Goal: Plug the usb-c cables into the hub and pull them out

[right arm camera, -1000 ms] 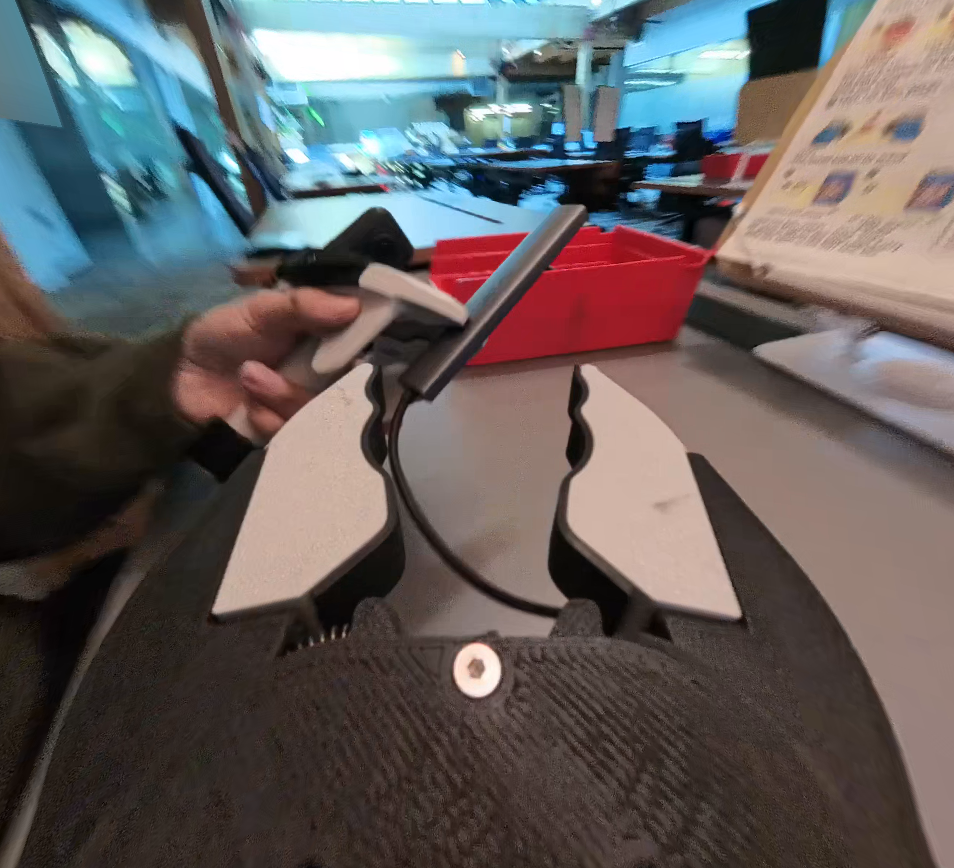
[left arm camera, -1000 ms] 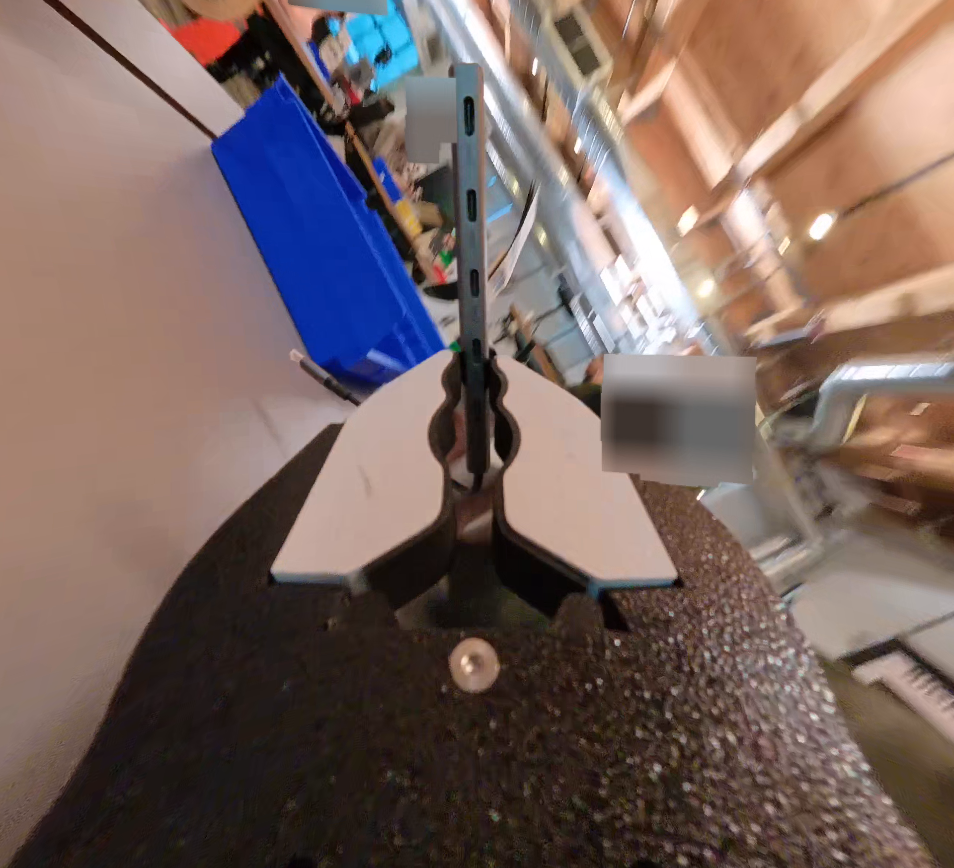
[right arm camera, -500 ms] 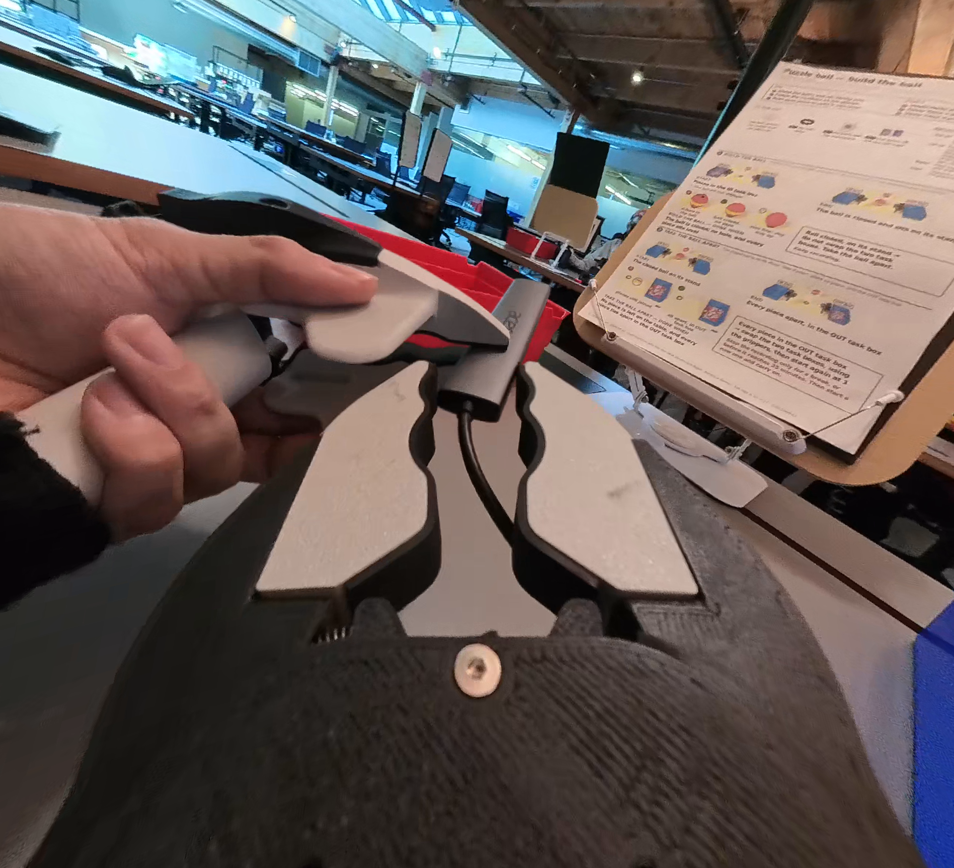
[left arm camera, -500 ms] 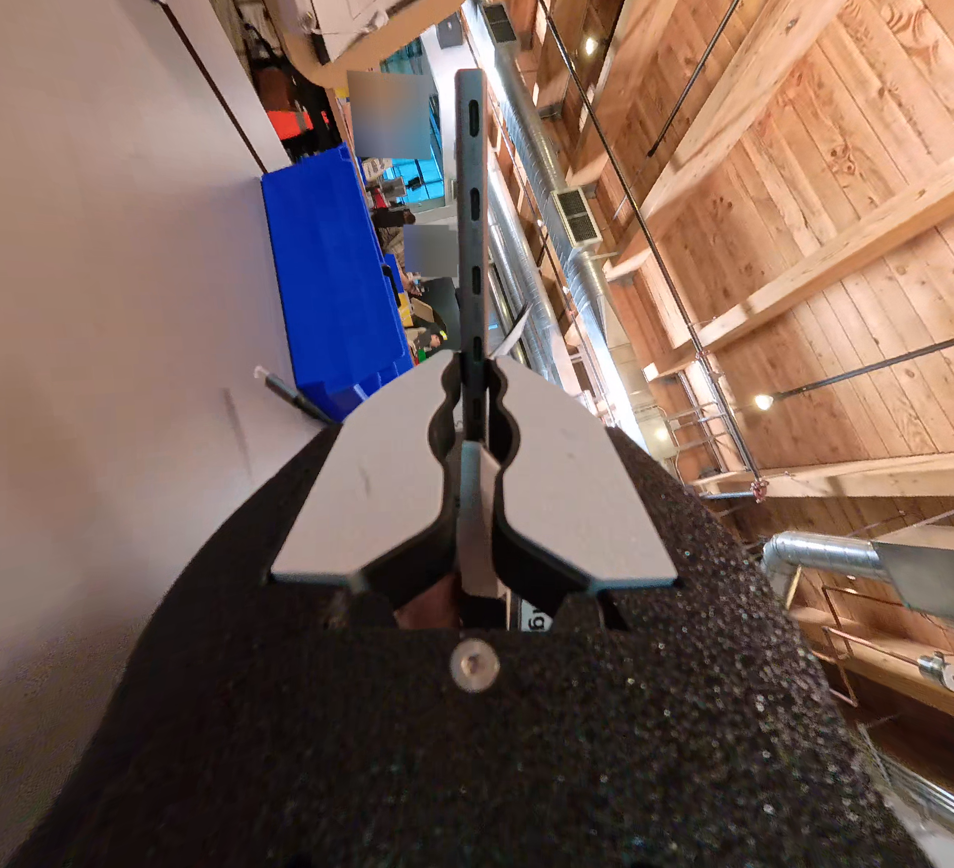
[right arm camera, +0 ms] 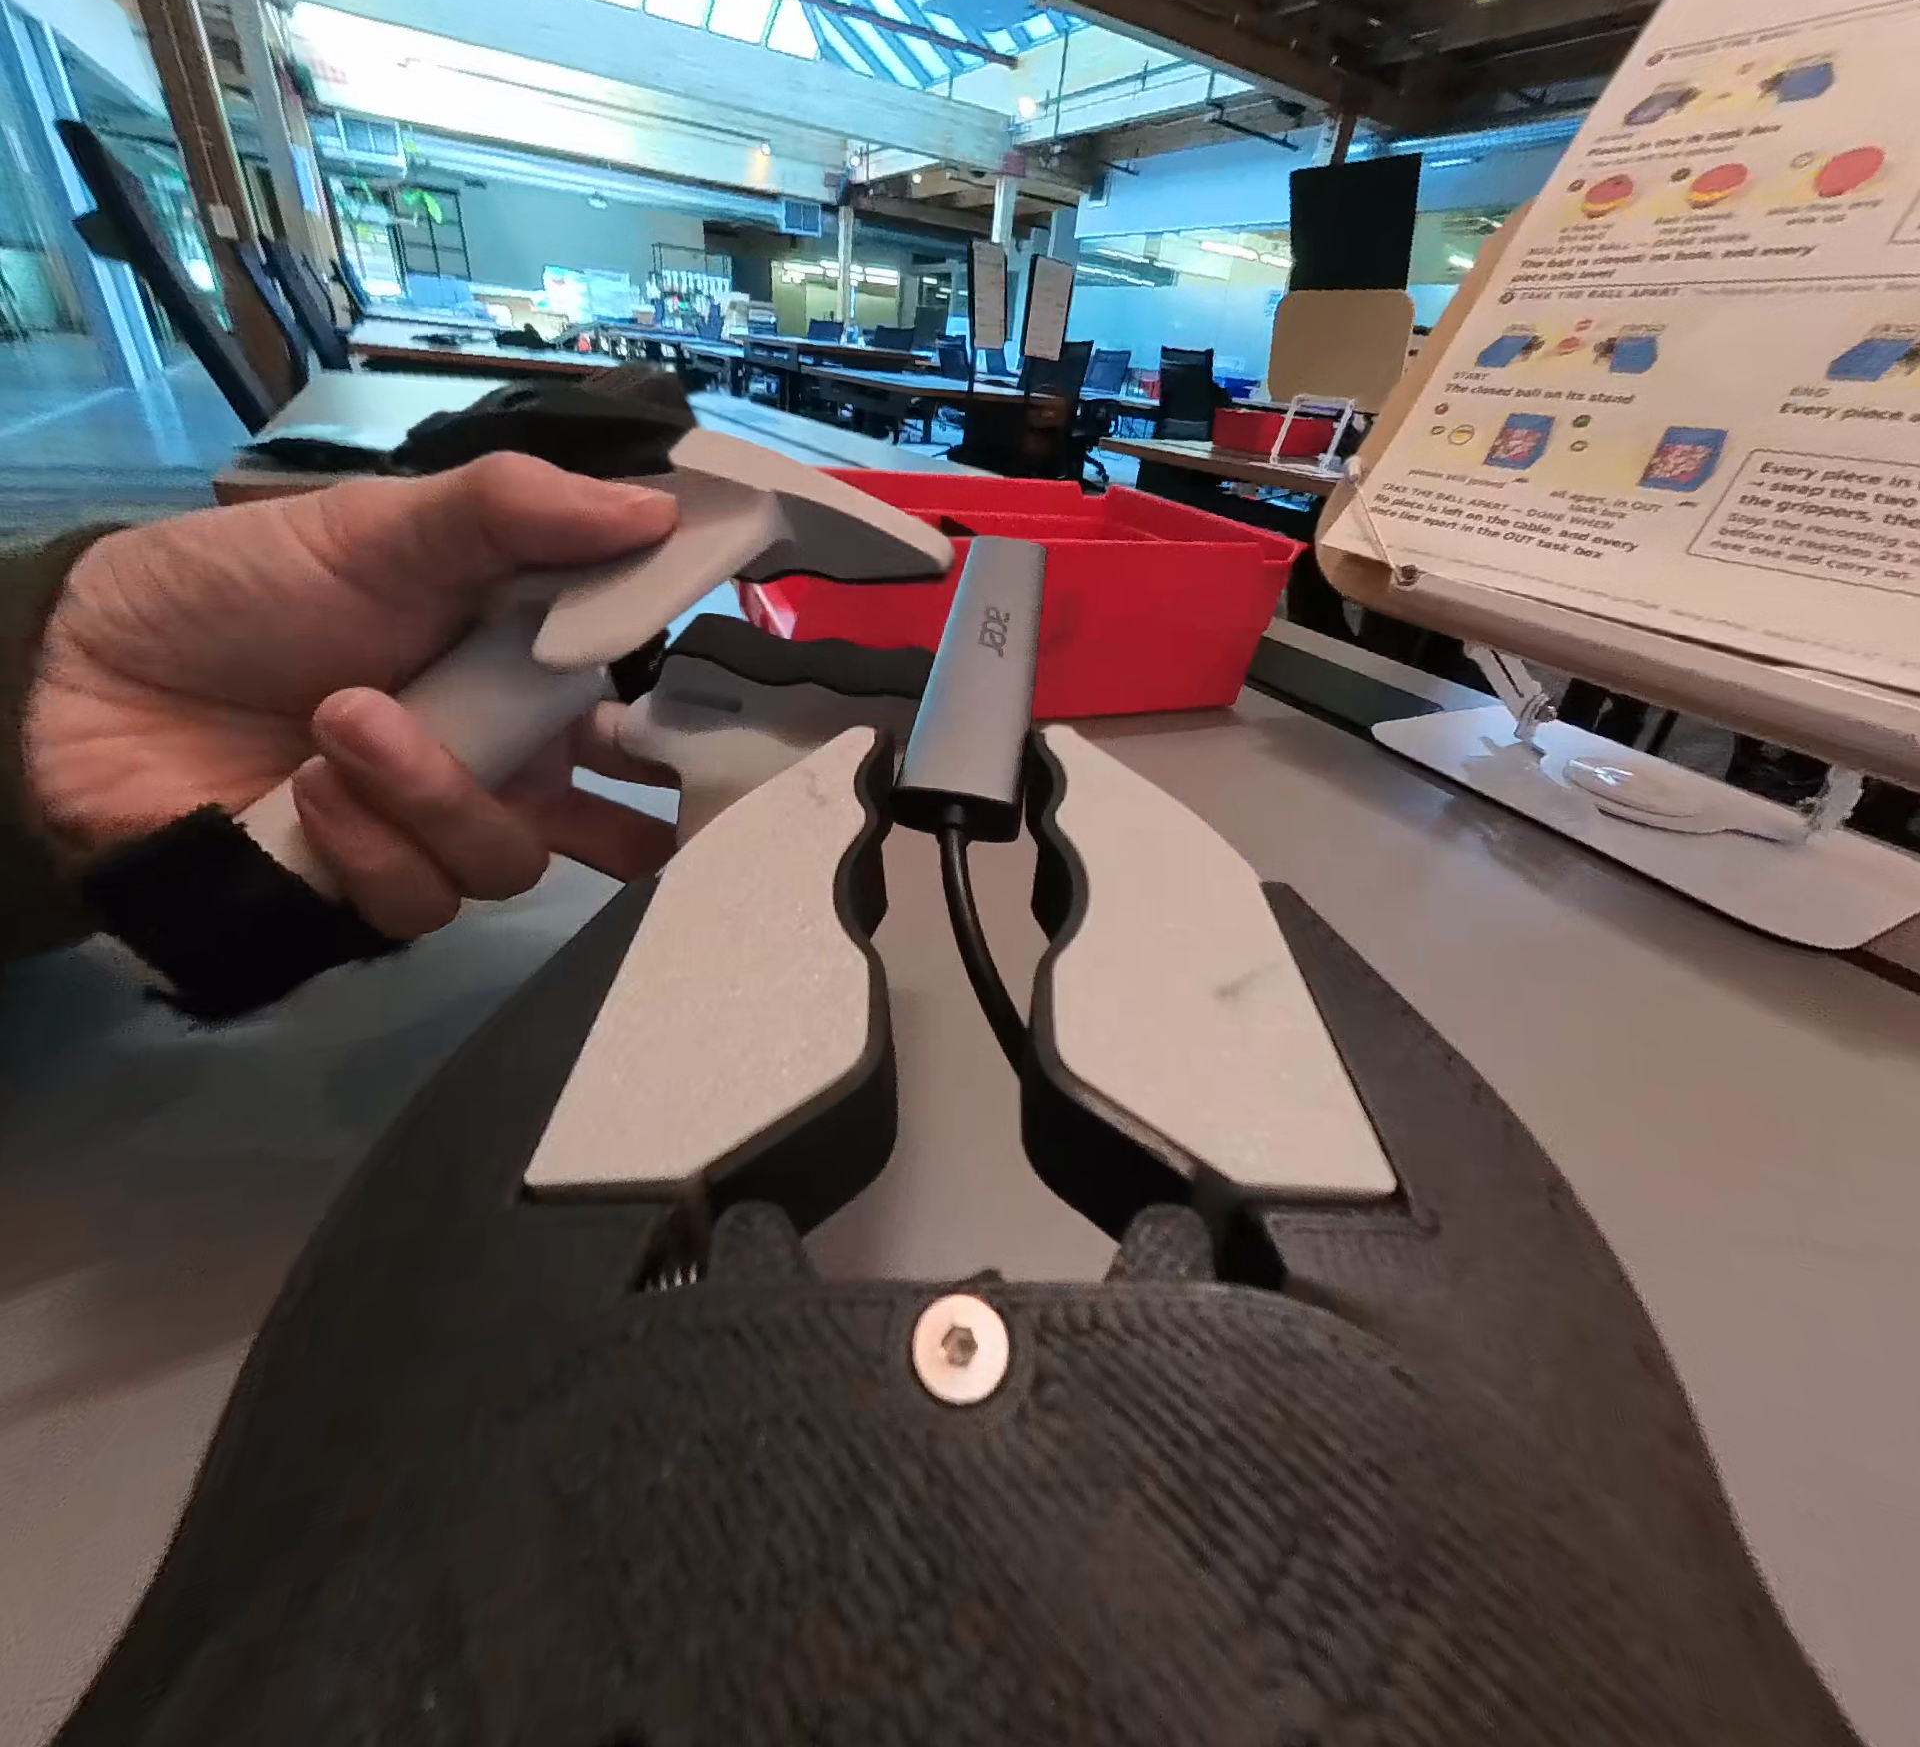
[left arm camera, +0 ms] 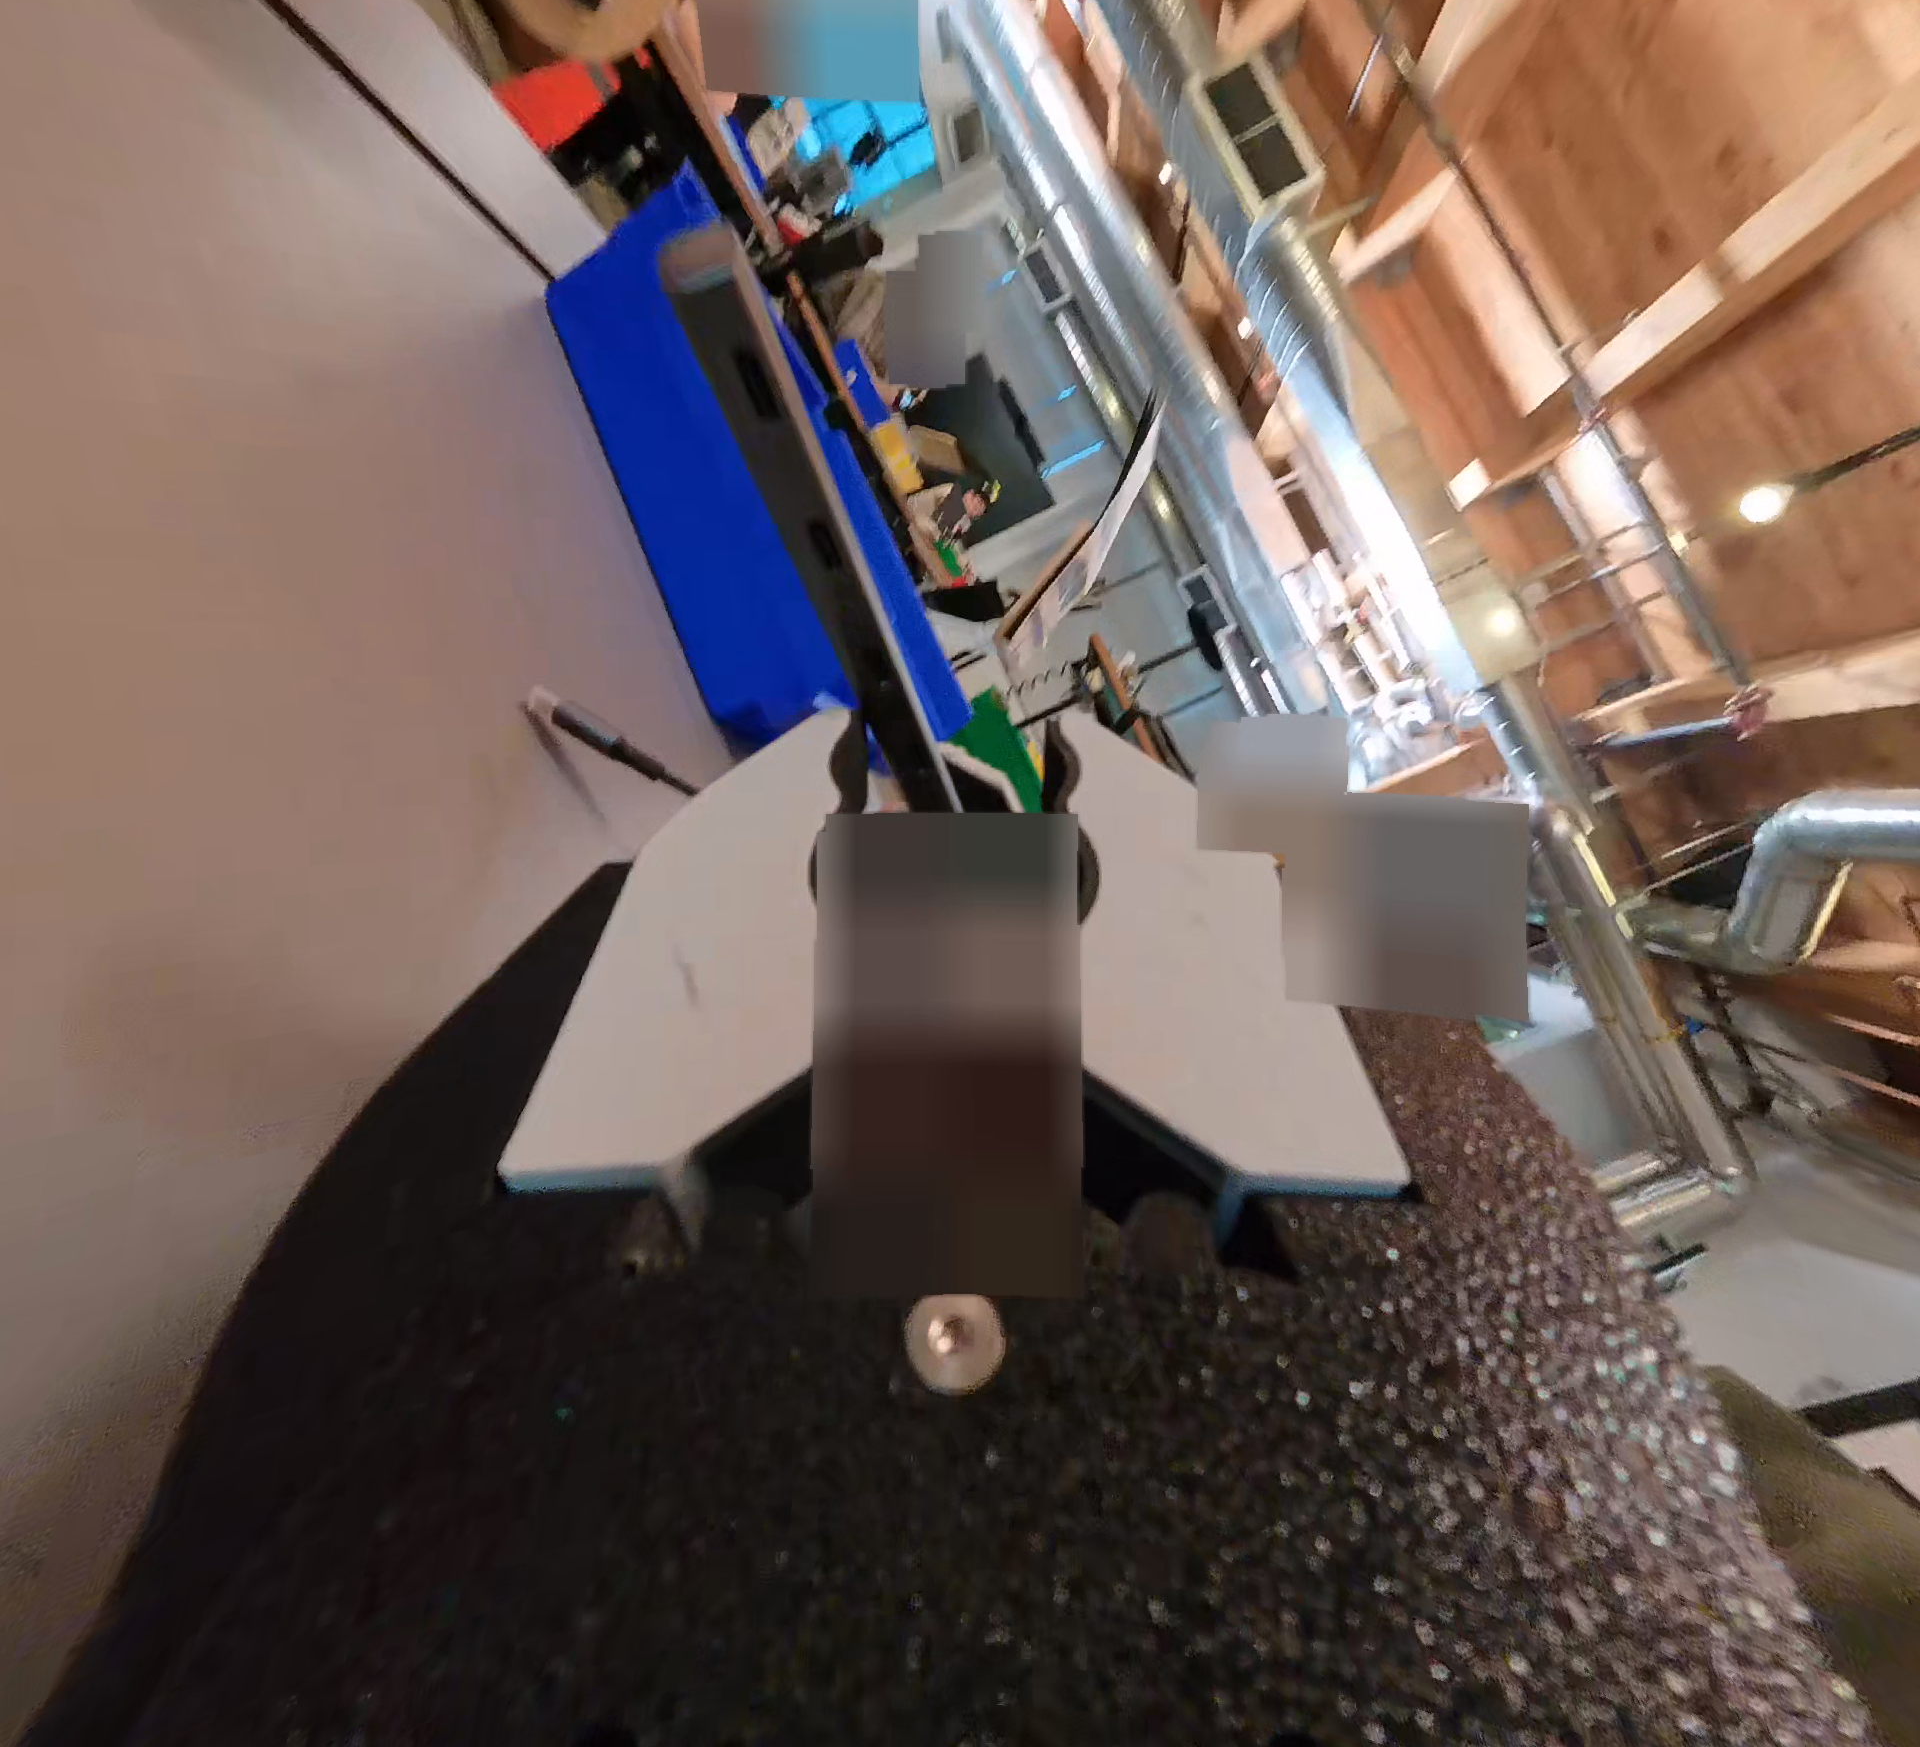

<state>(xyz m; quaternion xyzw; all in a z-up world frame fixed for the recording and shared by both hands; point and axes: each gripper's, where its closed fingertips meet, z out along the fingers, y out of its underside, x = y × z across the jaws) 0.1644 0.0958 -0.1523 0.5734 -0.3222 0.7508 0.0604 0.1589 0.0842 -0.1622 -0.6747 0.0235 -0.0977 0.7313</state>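
Observation:
The grey usb-c hub (right arm camera: 987,648) is a slim bar with a black cable (right arm camera: 971,939) at its near end. My right gripper (right arm camera: 958,757) is shut on the hub's cable end and holds it above the table, pointing away. My left gripper (left arm camera: 956,741) is open. The hub (left arm camera: 790,502) leans to the left between its spread fingers, with its row of ports facing me. In the right wrist view the left gripper (right arm camera: 920,611), held in a hand (right arm camera: 312,658), stands open just left of the hub. A loose usb-c cable plug (left arm camera: 592,736) lies on the table.
A blue bin (left arm camera: 665,450) stands on the white table (left arm camera: 260,450) behind the cable plug. A red bin (right arm camera: 1122,627) stands beyond the hub. An instruction sheet on a stand (right arm camera: 1662,347) is at the right of the grey table (right arm camera: 1558,1022). Both grippers' tips are close together, under 4 cm apart.
The left gripper has opened and let go of the hub. The right gripper has closed on the hub's cable end. The hub now leans left in the left wrist view.

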